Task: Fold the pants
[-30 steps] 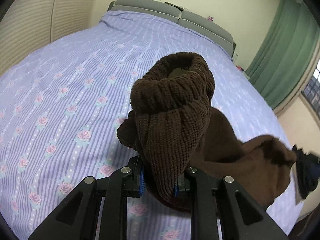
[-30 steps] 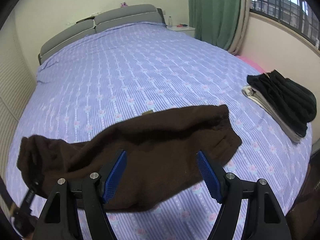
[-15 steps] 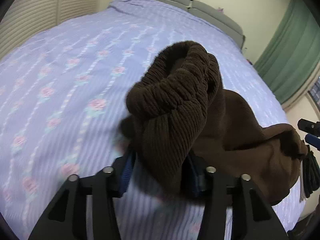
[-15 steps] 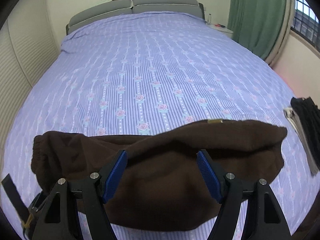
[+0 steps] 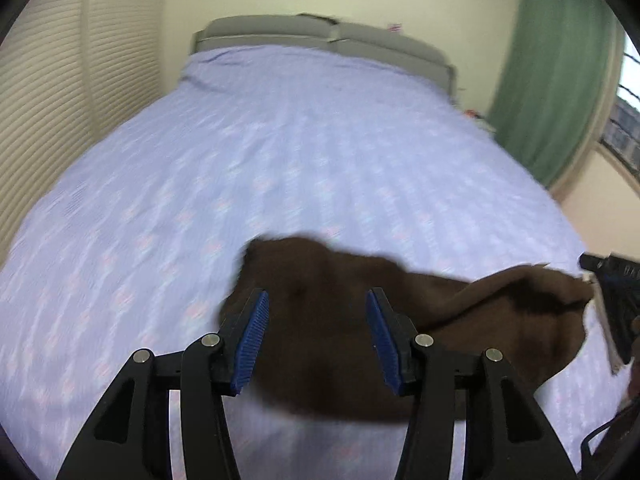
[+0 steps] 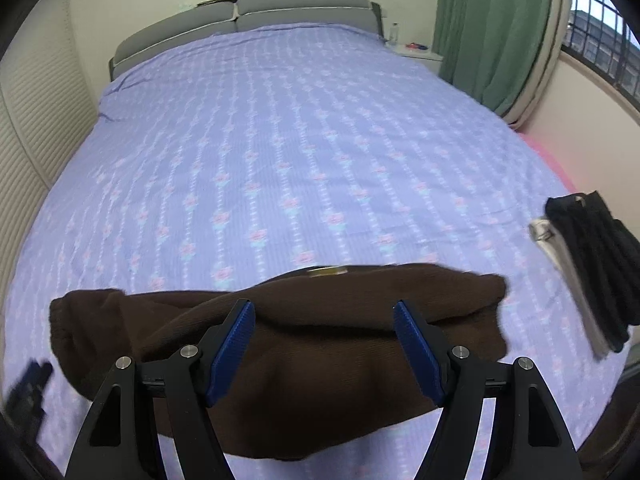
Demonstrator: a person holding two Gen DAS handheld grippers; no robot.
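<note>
Item: dark brown ribbed-knit pants [image 6: 320, 364], laid crosswise in a loosely doubled bundle on the near part of the lavender striped bed sheet with pink rose print [image 6: 280, 140]; one rounded, gathered end is seen at the left of the right wrist view, the other end at its right, and a small yellowish tag [image 6: 326, 270] is noted on the far edge. The bundle is judged to be set down flat so that a further fold or a smoothing can be made. Left claw [image 5: 318, 340]: released, blue pads spread wide, nothing held, poised above the brown fabric. Right claw [image 6: 324, 350]: likewise released and empty, held over the middle of the bundle. Both are judged to be kept apart from the cloth while a new grip point is chosen. Adjacent: a stack of folded black and pale garments [image 6: 592, 260], placed well apart at the right edge of the bed, presumably finished pieces. Background: grey padded headboard [image 6: 240, 16], green curtain [image 6: 492, 28]. Limitations: the left wrist view is motion-blurred, so the fabric outline there is soft; the near edge of the bundle is covered by the claw frames; waistband and cuffs cannot be told apart; whether the legs are aligned underneath is hidden.
</note>
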